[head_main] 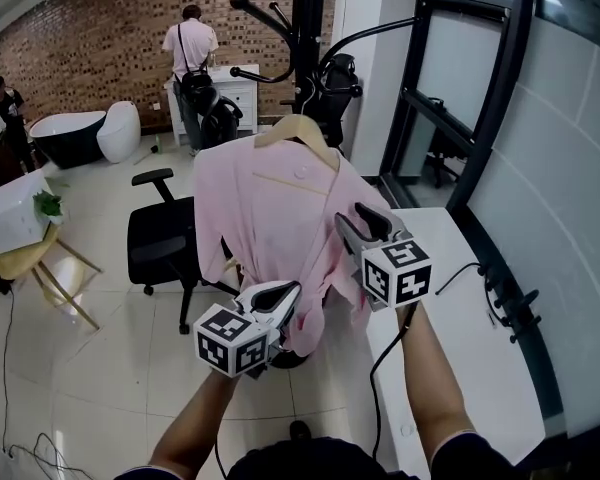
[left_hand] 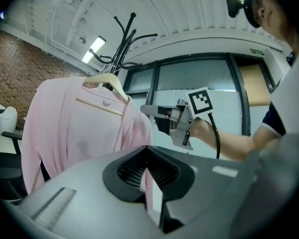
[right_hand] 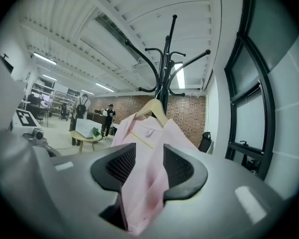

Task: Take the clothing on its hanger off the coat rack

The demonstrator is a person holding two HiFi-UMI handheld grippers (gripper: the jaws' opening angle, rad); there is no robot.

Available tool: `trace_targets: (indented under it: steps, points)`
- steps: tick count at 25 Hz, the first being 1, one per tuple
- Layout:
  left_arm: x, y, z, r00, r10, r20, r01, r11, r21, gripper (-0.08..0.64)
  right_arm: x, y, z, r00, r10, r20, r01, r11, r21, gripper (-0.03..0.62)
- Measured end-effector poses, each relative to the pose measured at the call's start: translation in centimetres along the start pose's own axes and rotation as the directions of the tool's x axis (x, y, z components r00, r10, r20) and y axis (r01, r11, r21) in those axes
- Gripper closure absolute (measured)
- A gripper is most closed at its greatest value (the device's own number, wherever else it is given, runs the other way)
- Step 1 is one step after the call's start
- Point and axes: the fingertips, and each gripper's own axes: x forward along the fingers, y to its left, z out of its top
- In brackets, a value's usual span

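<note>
A pale pink garment [head_main: 270, 218] hangs on a wooden hanger [head_main: 295, 130] right in front of the black coat rack [head_main: 305, 28]; the hook is hidden, so I cannot tell whether it rests on a branch. My left gripper [head_main: 283, 294] is at the garment's lower hem. In the left gripper view its jaws [left_hand: 148, 171] are shut on a thin fold of the pink cloth [left_hand: 79, 133]. My right gripper [head_main: 352, 218] is at the garment's right edge. In the right gripper view its pads [right_hand: 144, 166] stand apart, with a loose fold of pink cloth [right_hand: 149, 138] running between them.
A black office chair [head_main: 160, 238] stands left of the garment. A white ledge [head_main: 450, 358] with a black cable runs along the window on the right. Further back are a small table with a white box [head_main: 15, 223], a bathtub [head_main: 65, 133] and people [head_main: 190, 48].
</note>
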Motion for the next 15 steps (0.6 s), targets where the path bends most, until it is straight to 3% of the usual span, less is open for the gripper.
trace_targets:
  steps: [7, 15]
  points:
    - [1.2, 0.3, -0.9, 1.000, 0.002, -0.023, -0.002, 1.000, -0.015, 0.548, 2.5, -4.6, 1.9, 0.997, -0.074, 0.000, 0.074, 0.993, -0.093, 0.283]
    - [1.6, 0.9, -0.8, 1.000, 0.015, -0.019, -0.015, 1.000, -0.025, 0.548, 6.5, -6.2, 1.9, 0.993, -0.068, -0.096, 0.047, 0.978, -0.206, 0.270]
